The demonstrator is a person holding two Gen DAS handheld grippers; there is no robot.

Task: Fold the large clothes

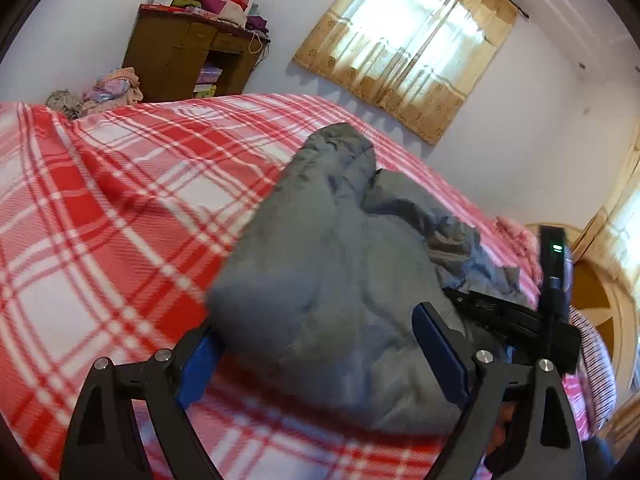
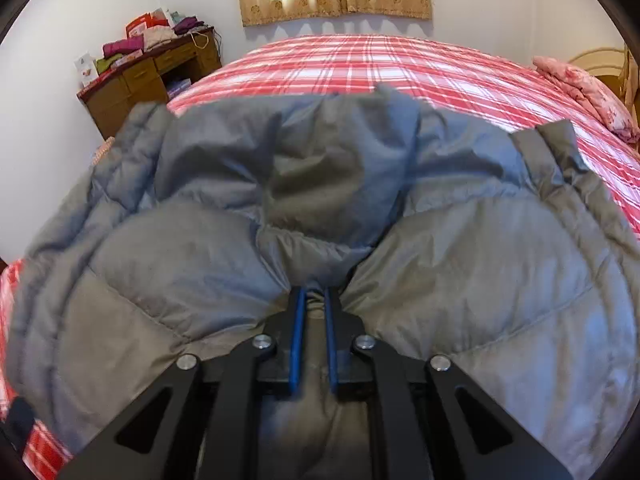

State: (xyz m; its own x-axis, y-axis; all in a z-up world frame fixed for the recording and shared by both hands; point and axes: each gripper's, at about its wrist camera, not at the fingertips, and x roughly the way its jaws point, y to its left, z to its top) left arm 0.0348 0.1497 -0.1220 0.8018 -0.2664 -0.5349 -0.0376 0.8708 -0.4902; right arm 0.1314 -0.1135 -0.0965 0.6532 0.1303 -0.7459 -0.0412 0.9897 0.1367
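Mid-fold: grey puffer jacket (image 2: 320,208) lies bunched on the plaid bed (image 2: 360,64). Right gripper (image 2: 313,300) is clamped on a jacket edge; left gripper (image 1: 320,356) hangs wide open, empty. Next: left needs a matching edge.

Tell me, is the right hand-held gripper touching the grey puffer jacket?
Touching. The right wrist view shows the right hand-held gripper nearly closed, its blue pads pinching a fold of the grey puffer jacket between them.
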